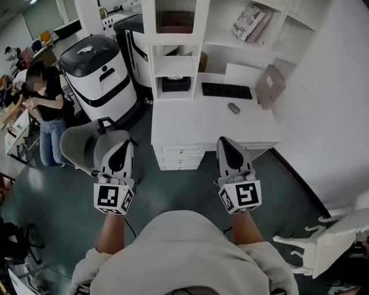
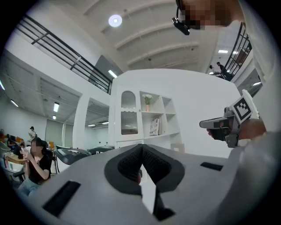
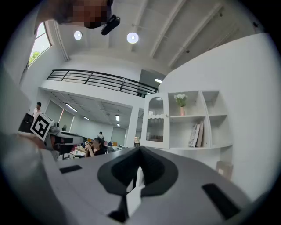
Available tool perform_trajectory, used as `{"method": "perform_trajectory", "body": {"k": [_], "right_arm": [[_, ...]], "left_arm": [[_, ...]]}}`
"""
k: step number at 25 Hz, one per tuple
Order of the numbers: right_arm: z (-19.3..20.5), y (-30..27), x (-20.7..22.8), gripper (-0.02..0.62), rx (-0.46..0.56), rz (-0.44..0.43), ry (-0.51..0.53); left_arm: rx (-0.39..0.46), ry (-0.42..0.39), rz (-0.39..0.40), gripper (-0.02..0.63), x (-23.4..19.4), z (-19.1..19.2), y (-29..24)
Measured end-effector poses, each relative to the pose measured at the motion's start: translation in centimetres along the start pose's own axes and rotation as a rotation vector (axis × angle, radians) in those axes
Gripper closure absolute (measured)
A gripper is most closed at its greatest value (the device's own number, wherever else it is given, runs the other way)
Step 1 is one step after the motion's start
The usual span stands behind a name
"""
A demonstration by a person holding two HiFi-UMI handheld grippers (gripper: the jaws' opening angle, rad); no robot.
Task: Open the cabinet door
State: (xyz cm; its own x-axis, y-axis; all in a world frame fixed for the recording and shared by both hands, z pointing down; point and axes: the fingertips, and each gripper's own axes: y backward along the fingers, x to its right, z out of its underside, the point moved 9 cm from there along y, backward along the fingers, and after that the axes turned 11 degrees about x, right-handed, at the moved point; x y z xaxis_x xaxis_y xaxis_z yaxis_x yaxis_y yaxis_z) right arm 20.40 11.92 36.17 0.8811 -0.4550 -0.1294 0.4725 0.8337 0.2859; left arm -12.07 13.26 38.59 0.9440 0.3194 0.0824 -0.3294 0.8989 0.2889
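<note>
Standing in front of a white desk [image 1: 196, 124] with a shelf unit on top, the person holds both grippers out at about the same height, side by side and well apart from the furniture. The left gripper [image 1: 122, 144] has its jaws pressed together with nothing between them, as the left gripper view shows, and the right gripper [image 1: 226, 142] is likewise clenched on nothing. The cabinet door [image 1: 176, 17], a white frame with a ribbed glass pane and an arched top, sits closed in the upper left part of the shelf unit, above a niche that holds a black box [image 1: 176, 84]; neither gripper touches it. From the right gripper view the same door [image 3: 154, 123] stands to the left of open shelves with a small vase of flowers [image 3: 181, 103] and a few leaning books [image 3: 196, 134]. On the desktop lie a black keyboard [image 1: 226, 90] and, just in front of it, a small grey mouse [image 1: 233, 108]; a brown board [image 1: 270, 86] leans at the right end. Drawers [image 1: 180, 157] sit below the desk's left half. A grey office chair [image 1: 81, 147] stands beside the left gripper, a white machine with a dark lid [image 1: 98, 72] behind it, and a bystander [image 1: 46, 109] at the far left.
</note>
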Motion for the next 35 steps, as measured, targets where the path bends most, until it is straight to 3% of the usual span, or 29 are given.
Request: {"method": "perform_trajectory", "body": {"k": [14, 29, 35], "right_arm": [[0.9, 0.7, 2.0, 0.591, 0.004, -0.014, -0.039], [2.8, 1.0, 6.4, 0.591, -0.014, -0.101, -0.073], [3.6, -0.1, 7.3, 0.591, -0.016, -0.100, -0.069]], "left_arm": [[-0.012, -0.010, -0.020, 0.609, 1.6, 0.4, -0.9], [-0.049, -0.048, -0.077, 0.609, 5.7, 0.7, -2.3], [-0.053, -0.053, -0.082, 0.609, 5.0, 1.7, -3.3]]}}
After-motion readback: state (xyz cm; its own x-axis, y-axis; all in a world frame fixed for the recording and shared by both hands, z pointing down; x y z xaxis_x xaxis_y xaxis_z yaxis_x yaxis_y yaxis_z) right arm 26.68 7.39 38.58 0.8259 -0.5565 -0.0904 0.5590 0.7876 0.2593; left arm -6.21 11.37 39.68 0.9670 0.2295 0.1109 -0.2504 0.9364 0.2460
